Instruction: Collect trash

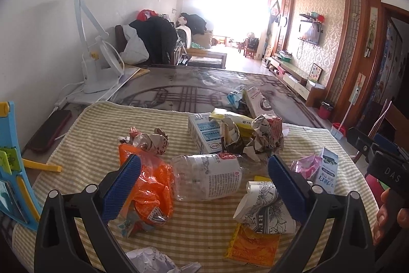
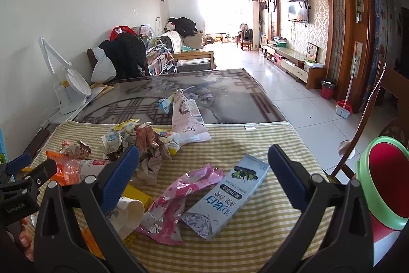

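Left hand-held gripper (image 1: 204, 175) straddles plastic bottle (image 1: 207, 177), unclosed.

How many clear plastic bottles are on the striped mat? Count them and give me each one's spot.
1. The clear plastic bottle lies on its side mid-mat, between the orange bag and the crushed paper cup. Others could be hidden under the trash pile.

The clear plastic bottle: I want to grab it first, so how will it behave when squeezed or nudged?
The clear plastic bottle looks empty and dented, so it is probably light and would crumple under the left tool. Lying on its side, it may roll on the striped cloth.
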Tool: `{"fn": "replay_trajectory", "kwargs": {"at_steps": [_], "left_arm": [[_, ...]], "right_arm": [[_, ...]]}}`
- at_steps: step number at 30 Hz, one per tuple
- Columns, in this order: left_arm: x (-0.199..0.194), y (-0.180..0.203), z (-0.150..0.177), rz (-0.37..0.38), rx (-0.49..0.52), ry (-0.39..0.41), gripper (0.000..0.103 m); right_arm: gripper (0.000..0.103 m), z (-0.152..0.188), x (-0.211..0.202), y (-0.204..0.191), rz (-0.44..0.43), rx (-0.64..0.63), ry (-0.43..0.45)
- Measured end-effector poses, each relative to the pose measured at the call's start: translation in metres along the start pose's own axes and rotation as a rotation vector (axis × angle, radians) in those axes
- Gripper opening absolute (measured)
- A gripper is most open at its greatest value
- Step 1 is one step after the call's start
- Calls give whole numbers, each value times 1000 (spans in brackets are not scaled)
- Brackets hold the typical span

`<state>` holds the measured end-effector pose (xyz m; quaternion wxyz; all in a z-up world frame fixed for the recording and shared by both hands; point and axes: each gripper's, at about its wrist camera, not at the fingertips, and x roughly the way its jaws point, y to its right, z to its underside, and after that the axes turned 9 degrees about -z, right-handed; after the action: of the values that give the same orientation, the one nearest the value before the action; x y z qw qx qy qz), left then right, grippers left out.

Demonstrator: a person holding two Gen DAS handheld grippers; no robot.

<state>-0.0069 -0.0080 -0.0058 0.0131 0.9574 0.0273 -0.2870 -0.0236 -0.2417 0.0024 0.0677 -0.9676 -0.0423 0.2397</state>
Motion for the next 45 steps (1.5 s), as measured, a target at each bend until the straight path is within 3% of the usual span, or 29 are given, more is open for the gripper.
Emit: {"fn": "replay_trajectory", "kwargs": {"at_steps": [12,20,24,28,31,36,45], "left_arm": [[0,0,0,-1,-4,-6,95],[-6,-12,-9,48,6,-56,95],[-20,-32,-14,19,-7,-57,95],[-24,-47,2,-29,-14,-88,95],[-15,-50,10,-29,-42,-135,95],[-19,-41,8,-24,-3,-133,95],[-8,-38,47,5,-16,-354,94]], "right_arm": [[99,1,1,1,1,0,-5],[99,1,4,3,-8,11,-20],[100,0,2,3,-35,15,-31],[100,-2,0,8,-70,40,-38],[100,-4,-1,9,-85,48,-43],[100,-5,2,9,-126,42,-76],[100,-3,7,-1,-172,18,-117]]}}
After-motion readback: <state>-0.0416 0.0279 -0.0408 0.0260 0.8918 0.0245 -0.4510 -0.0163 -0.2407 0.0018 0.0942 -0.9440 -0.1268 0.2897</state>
